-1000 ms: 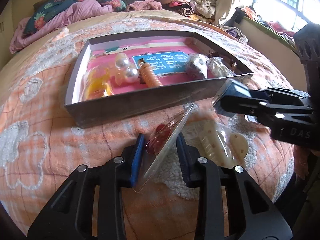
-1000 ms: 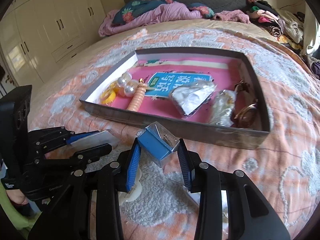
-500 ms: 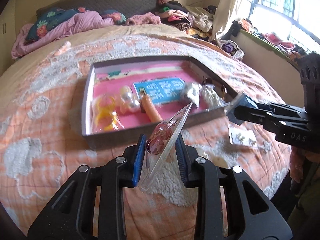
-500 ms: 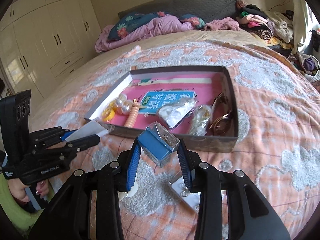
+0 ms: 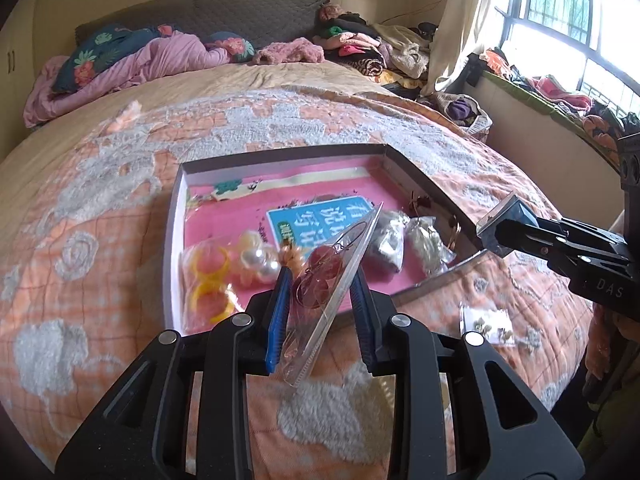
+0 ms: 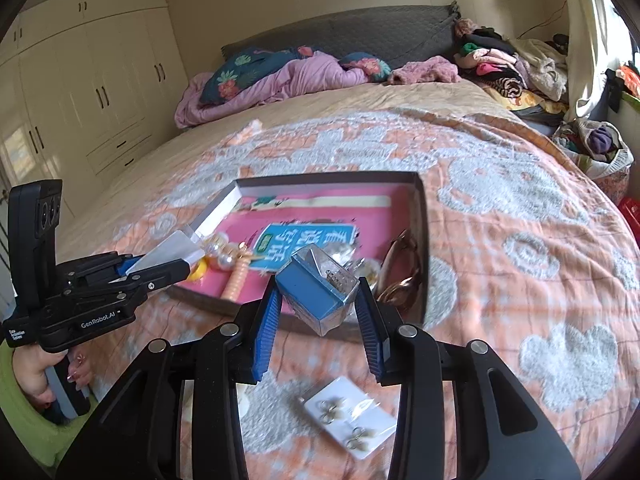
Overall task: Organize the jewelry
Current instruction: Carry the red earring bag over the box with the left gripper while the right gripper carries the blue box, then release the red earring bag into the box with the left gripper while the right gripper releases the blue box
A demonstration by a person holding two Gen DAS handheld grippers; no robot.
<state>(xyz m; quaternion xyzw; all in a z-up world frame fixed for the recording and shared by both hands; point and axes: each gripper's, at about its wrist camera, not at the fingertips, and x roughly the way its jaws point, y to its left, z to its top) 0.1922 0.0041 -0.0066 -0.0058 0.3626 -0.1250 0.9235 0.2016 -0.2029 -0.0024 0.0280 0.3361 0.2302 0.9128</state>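
- A wide bed fills the room, spread with an orange quilt point(image 5: 120, 208) patterned in fuzzy white flowers; rumpled pink bedding point(image 6: 280, 80) and floral pillows lie against the grey headboard point(image 6: 360, 32).
- Cream wardrobes point(image 6: 92, 92) line one wall, a barred window point(image 5: 560, 12) brightens the other side, and piled clothes point(image 5: 360, 48) sit at the bed's far corner.
- A shallow grey tray point(image 5: 170, 248) lies on the quilt, lined with a pink sheet bearing a blue label point(image 6: 304, 240).
- Inside it: yellow rings point(image 5: 208, 276), large pearl pieces point(image 5: 260, 260), a peach spiral hair tie point(image 6: 236, 280), crinkled clear packets point(image 5: 424, 240) and brownish sunglasses point(image 6: 400, 272) against its window-side wall.
- Outside the tray, a white card of earrings point(image 6: 352, 416) lies flat on the quilt, near the person.
- The left gripper point(image 5: 322, 312) is raised over the tray's near edge, angled downward, its blue pads clamped on a flat clear packet holding red earrings point(image 5: 320, 280), tilted on edge.
- The right gripper point(image 6: 318, 312) hovers likewise, pads pressed on a small blue box with a clear lid point(image 6: 316, 292), held cornerwise.
- A hand point(image 6: 40, 368) in a green sleeve grips the left tool's handle.
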